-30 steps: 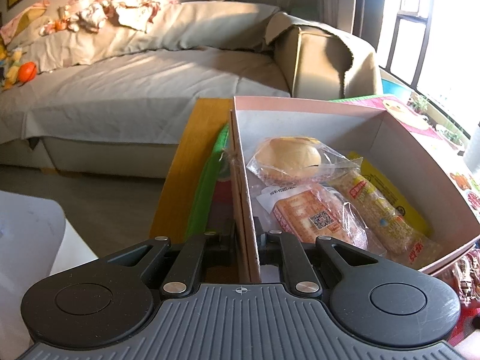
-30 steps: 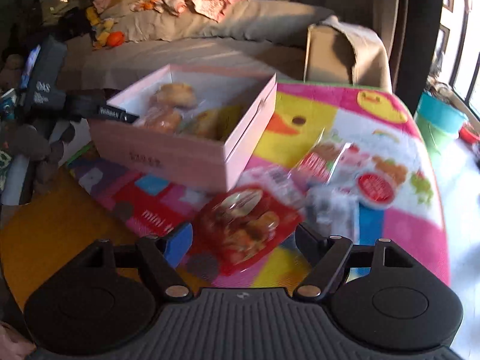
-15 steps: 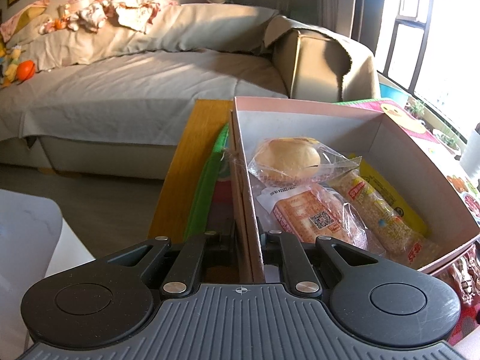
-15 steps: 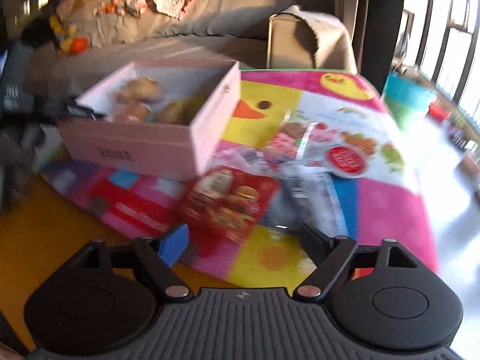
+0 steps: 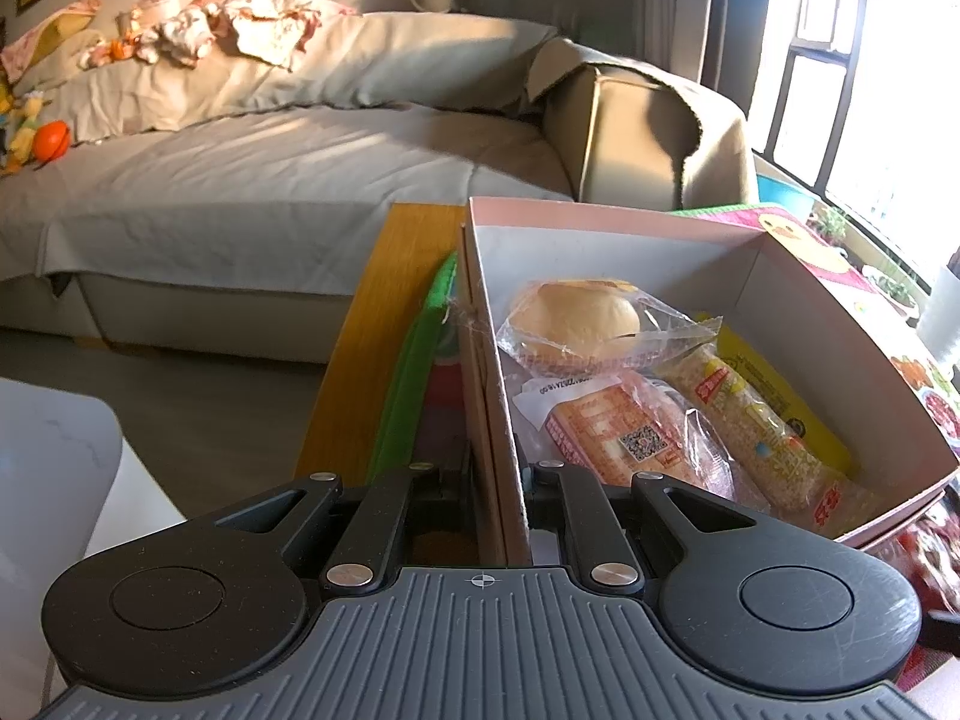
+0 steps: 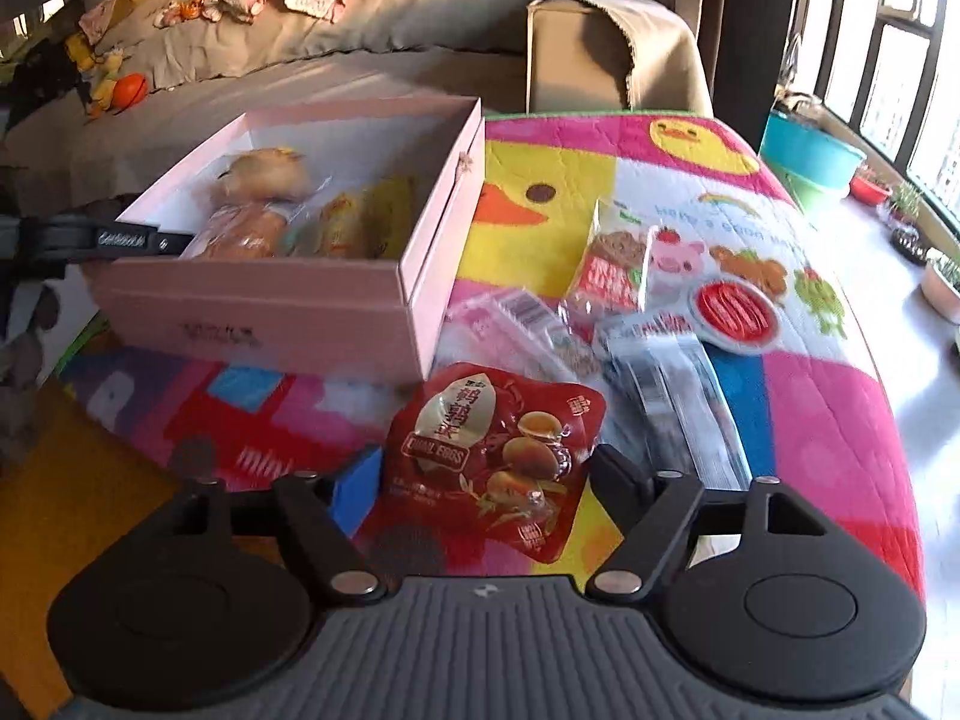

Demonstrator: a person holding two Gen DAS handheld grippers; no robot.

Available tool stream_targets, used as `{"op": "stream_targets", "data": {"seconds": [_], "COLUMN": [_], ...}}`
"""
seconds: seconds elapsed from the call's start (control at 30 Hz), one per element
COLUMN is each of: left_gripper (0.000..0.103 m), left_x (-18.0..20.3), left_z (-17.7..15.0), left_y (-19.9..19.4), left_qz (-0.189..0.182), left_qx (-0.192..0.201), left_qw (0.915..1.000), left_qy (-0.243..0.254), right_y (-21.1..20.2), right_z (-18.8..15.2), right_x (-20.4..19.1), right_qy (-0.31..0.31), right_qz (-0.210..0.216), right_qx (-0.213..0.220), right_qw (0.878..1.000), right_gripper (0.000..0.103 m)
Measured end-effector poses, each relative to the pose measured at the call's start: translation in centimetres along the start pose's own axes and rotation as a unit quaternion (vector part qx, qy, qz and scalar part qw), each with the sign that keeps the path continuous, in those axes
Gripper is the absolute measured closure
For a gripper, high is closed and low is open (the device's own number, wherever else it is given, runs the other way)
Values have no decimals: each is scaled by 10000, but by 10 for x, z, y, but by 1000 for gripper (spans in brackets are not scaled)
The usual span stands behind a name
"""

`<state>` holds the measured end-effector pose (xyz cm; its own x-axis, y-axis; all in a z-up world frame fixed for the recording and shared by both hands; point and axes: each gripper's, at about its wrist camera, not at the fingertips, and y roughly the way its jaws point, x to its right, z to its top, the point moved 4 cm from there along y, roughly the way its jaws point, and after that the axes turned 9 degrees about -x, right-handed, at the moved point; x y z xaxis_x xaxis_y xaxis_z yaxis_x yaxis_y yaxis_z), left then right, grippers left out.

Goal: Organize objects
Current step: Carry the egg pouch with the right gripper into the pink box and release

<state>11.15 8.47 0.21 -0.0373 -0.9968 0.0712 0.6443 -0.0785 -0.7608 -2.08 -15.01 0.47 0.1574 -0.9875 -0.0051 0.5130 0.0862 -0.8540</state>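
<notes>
A pink box [image 5: 690, 228] [image 6: 270, 306] stands on the colourful mat. It holds a wrapped bun [image 5: 576, 318], a wrapped biscuit pack [image 5: 618, 438] and a long yellow snack bar [image 5: 756, 432]. My left gripper [image 5: 495, 474] is shut on the box's near wall; it also shows in the right wrist view [image 6: 120, 238]. My right gripper [image 6: 480, 468] is open, its fingers either side of a red quail-egg packet [image 6: 486, 456] lying on the mat. Clear wrapped snacks [image 6: 660, 372] and another red packet [image 6: 612, 264] lie beyond it.
The duck-pattern mat [image 6: 810, 396] covers a wooden table [image 5: 384, 312]. A grey sofa [image 5: 270, 180] with clothes and toys stands behind. A teal basin [image 6: 810, 150] and small plant pots [image 6: 942, 282] sit by the window at right.
My right gripper swung back and lowered toward the quail-egg packet, which now lies between its open fingers. My left gripper stays clamped on the box wall.
</notes>
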Motion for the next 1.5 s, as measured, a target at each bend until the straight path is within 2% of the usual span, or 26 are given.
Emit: {"op": "stream_targets", "data": {"seconds": [0.2,0.3,0.47,0.67,0.8,0.97,1.2,1.37,1.5], "left_gripper": [90,90,90,90,90,90,89,89,88], "left_x": [1,1,0,-1,-1,-2,-4,-4,-4], "left_z": [1,1,1,-1,-2,-3,-3,-3,-4], "left_y": [1,1,2,4,3,4,3,3,2], "left_qz": [-17,-21,-34,-59,-50,-71,-142,-173,-212], "left_qx": [19,13,-15,-69,-76,-71,-29,-3,6], "left_qw": [10000,10000,10000,9999,9999,9999,9998,9997,9996], "left_qy": [-8,-10,-42,-103,-97,-102,-155,-156,-171], "right_y": [-40,-72,-130,-170,-163,-132,-74,-47,-45], "right_z": [-22,-21,-3,52,96,134,138,146,142], "right_x": [-6,-16,-38,-63,-73,-81,-100,-93,-81], "right_qy": [-355,-656,-1159,-1499,-1350,-1175,-1337,-1028,-869], "right_qz": [-59,-65,-34,-44,195,424,232,545,625], "right_qx": [-76,121,873,1870,2102,1866,1509,1358,1313], "right_qw": [9993,9978,9894,9708,9681,9745,9792,9839,9855], "right_gripper": [29,29,29,28,28,28,28,21,18]}}
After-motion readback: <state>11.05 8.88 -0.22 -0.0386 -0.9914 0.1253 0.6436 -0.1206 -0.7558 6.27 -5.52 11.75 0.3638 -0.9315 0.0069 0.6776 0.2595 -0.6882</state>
